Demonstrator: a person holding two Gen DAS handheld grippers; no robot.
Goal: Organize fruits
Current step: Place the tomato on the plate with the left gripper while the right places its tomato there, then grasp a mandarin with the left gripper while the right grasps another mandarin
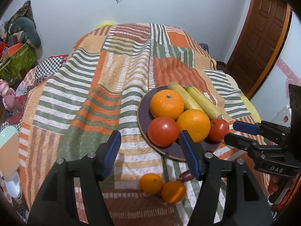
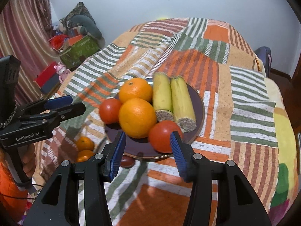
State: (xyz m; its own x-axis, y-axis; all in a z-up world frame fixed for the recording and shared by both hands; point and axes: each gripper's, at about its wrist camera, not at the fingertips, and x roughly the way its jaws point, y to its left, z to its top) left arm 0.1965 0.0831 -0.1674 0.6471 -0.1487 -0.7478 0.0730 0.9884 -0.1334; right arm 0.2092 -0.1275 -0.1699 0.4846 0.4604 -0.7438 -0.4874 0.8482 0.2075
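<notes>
Fruits heaped on plate; left gripper and right gripper gaping, seemingly empty.

I am in a lived-in room of a home, likely a bedroom. A patchwork blanket of orange, green and white stripes covers the soft surface before me. Off its left edge lies household clutter: a green cardboard box, a grey stuffed toy and a small pink figure. A striped curtain hangs at the left, and a panelled wooden door stands beyond the far right corner.
</notes>
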